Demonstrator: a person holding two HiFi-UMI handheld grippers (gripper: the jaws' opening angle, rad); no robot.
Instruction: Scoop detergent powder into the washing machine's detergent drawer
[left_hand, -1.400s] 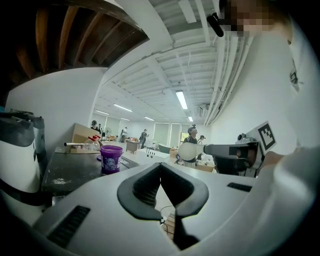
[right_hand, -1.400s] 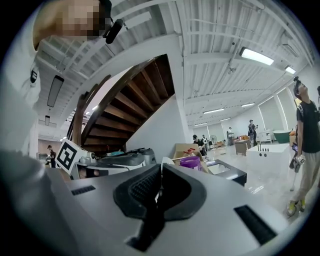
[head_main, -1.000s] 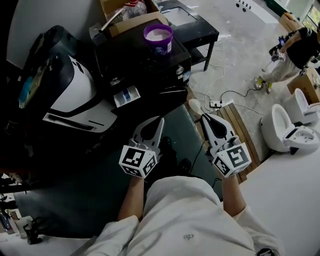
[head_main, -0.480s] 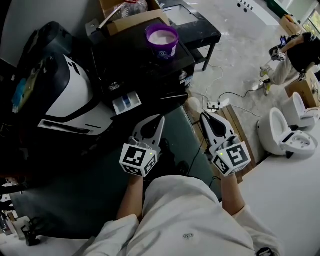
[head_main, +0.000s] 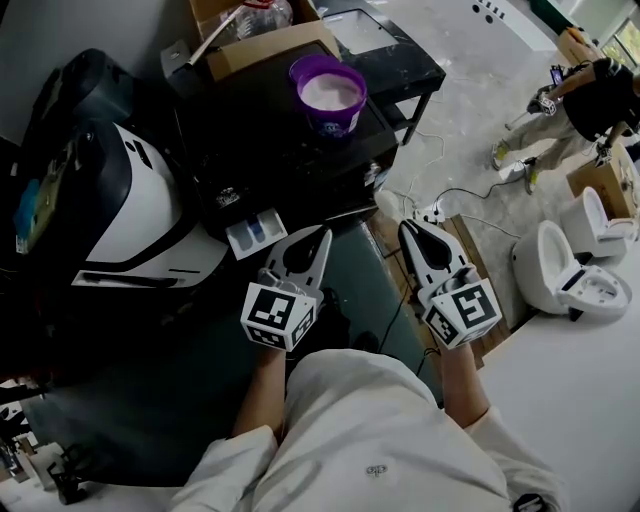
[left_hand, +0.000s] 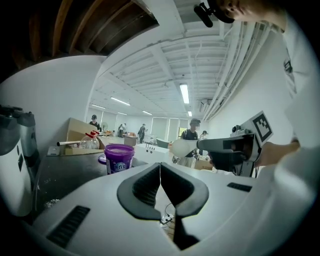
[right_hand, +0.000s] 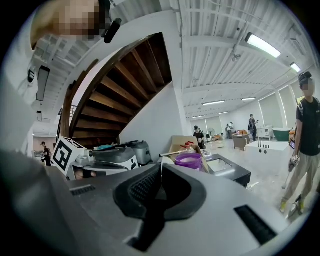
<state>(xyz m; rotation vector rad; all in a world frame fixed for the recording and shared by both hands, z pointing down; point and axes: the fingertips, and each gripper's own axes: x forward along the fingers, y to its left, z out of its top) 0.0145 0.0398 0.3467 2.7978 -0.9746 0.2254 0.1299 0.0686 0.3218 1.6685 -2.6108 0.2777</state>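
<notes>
Detergent tub, far on the washer top, and the open drawer below it had drifted closer: approach only, nothing scooped. Left gripper jaws together, empty; right gripper clamped on white scoop.

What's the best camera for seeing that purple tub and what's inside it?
The head view: it looks down into the purple tub, so the white powder inside shows plainly. The left gripper view shows the tub from the side, label only, no contents. The right gripper view shows it small and far off.
</notes>
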